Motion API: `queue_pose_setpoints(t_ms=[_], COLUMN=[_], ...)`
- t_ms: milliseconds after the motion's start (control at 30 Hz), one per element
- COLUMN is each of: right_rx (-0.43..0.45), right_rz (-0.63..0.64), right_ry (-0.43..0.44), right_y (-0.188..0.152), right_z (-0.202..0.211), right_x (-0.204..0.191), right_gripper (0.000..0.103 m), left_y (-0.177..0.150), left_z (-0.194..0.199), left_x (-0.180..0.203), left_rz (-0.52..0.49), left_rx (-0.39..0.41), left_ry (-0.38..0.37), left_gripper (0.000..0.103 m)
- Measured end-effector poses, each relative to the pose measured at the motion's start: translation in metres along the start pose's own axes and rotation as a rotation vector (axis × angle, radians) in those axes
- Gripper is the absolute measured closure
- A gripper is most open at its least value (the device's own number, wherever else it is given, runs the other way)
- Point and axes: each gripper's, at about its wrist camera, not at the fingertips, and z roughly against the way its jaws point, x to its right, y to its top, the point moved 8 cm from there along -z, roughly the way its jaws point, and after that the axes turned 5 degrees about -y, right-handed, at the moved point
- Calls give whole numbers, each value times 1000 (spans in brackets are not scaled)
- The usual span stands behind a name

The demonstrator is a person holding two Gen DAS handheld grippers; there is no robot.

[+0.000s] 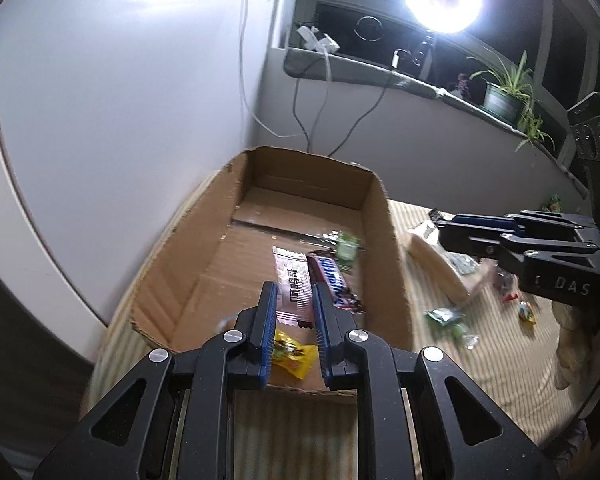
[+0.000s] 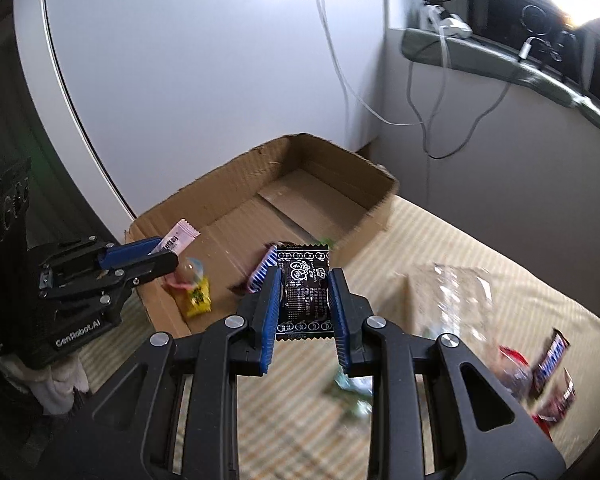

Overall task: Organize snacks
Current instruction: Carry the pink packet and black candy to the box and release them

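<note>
An open cardboard box [image 1: 388, 248] lies on a striped cover. My left gripper [image 1: 294, 286] hovers over the box's near end, shut on a pink sachet [image 1: 292, 292]. On the box floor lie a Snickers bar [image 1: 332, 280], a green packet [image 1: 348, 248] and a yellow candy [image 1: 294, 354]. In the right wrist view my right gripper [image 2: 306, 273] is shut on a black printed packet [image 2: 306, 292], above the near right edge of the box [image 2: 364, 188]. There the left gripper [image 2: 168, 252] shows at the left with the pink sachet [image 2: 178, 238] sticking out of it. The right gripper [image 1: 444, 232] also shows at the right in the left wrist view.
Loose snacks lie on the striped cover [image 2: 460, 232] right of the box: a Snickers bar [image 2: 550, 360], red packets and a crumpled clear bag [image 2: 456, 292]. A white curved panel [image 2: 220, 60] stands behind the box. Cables hang from a window sill [image 1: 380, 68] that bears a ring lamp and a plant.
</note>
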Motion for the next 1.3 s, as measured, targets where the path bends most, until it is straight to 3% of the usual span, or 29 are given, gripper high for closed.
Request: queue_pose_setpoints(t_ms=[367,667,733,833,867,1033,1133,1300], right_rx=[-40,-53,-50,-29,-25,-10,2,12], right_rz=[33,41,36,23,20,3,1,-23], right_ry=[51,54,49,39,38,24,8,-11], right_y=[17,17,19,21,21,20,16,4], right_z=[-41,-53,-53,-48,-46,-36,-26,-9], right_x=[-33,-37,-34,-29,-28,-18,-9,8], right_gripper=[78,76,68,47,47,45,43,43], left_y=[1,2,2,3,3,4,5,1], left_z=[-7,-11,-10,-8,-7,-2,5,10], left_x=[-22,-23,-25,-26,-26,-25,-19,-6], left_rz=[29,31,36,42,44,42,6,-20], left_rx=[-5,-8,-5,0,6,16,58,58], left_ry=[11,16,21,23,24,27,28,31], left_gripper=[87,85,79,56,52,45,45,45])
